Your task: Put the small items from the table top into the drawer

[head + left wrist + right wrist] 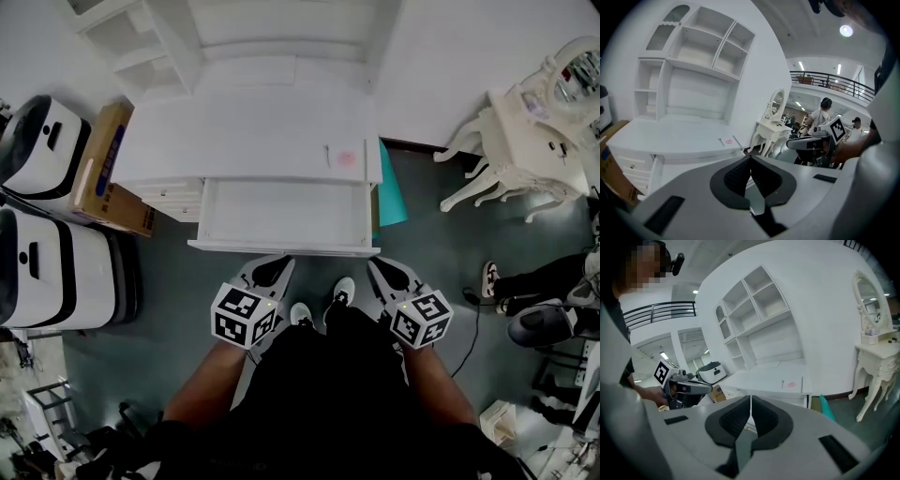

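Note:
A white desk (244,131) stands ahead of me with its drawer (281,214) pulled out and nothing visible inside. On the desk top near its right edge lie a small pink round item (347,157) and a thin dark pin-like item (328,155); both also show as the pink item (791,384) and the pin (783,383) in the right gripper view. My left gripper (274,272) hangs shut below the drawer front, holding nothing. My right gripper (386,274) is shut and empty too, below the drawer's right corner.
A shelf unit (178,37) rises at the back of the desk. A cardboard box (108,169) and white machines (47,141) stand to the left. A teal board (392,192) leans at the desk's right. A white dressing table (534,131) stands at far right.

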`<state>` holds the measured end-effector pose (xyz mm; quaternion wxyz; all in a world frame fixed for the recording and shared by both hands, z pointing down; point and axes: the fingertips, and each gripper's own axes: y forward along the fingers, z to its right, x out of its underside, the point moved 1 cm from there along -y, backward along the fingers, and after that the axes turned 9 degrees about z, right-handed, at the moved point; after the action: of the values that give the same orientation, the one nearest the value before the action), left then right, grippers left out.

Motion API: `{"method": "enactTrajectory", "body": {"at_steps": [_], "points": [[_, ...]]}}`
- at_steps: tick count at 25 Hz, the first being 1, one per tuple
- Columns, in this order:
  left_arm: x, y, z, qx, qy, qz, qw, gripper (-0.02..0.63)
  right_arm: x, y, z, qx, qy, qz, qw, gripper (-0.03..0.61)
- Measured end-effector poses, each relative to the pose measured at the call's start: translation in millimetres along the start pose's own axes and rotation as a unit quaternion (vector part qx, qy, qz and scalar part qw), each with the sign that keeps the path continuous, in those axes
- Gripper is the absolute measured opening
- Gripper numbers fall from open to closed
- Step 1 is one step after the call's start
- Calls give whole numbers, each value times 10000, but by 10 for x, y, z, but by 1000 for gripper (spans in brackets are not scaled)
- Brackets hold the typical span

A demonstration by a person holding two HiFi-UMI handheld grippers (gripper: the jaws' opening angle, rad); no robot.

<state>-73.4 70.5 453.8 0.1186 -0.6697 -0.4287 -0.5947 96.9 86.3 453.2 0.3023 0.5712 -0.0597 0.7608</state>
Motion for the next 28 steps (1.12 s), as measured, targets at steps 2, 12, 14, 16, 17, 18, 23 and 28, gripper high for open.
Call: {"method": "enactTrajectory", "body": {"at_steps": [2, 12, 14, 16, 17, 18, 23, 28], "points": [[-5, 39, 12, 23, 0, -4, 10000, 11, 16, 13, 39, -13, 3, -40, 10000, 29], [-282, 442, -143, -178, 25, 9, 9998, 11, -261, 350, 372, -284, -57, -10, 9996, 29], [-360, 547, -153, -235, 22, 27, 9997, 11, -320, 393, 484, -320, -51, -14, 9995, 29], [-423, 658, -155, -275, 44, 21, 9996, 11, -375, 447, 604, -361, -51, -22, 9993, 29], [-445, 717, -161, -294, 51, 11, 9996, 11, -399, 479, 667, -380, -52, -27, 9993, 29], [-462, 775, -170, -314, 50, 1, 9995, 11, -422, 513, 728, -395, -54, -33, 9992, 29], [-537, 1032, -225, -458, 13, -29, 9989, 11, -504, 658, 1028, -441, -52, -115, 9989, 29], [-610, 1207, -311, -690, 24, 28, 9976, 11, -487, 833, 1318, -528, -92, -239, 9983, 29]]}}
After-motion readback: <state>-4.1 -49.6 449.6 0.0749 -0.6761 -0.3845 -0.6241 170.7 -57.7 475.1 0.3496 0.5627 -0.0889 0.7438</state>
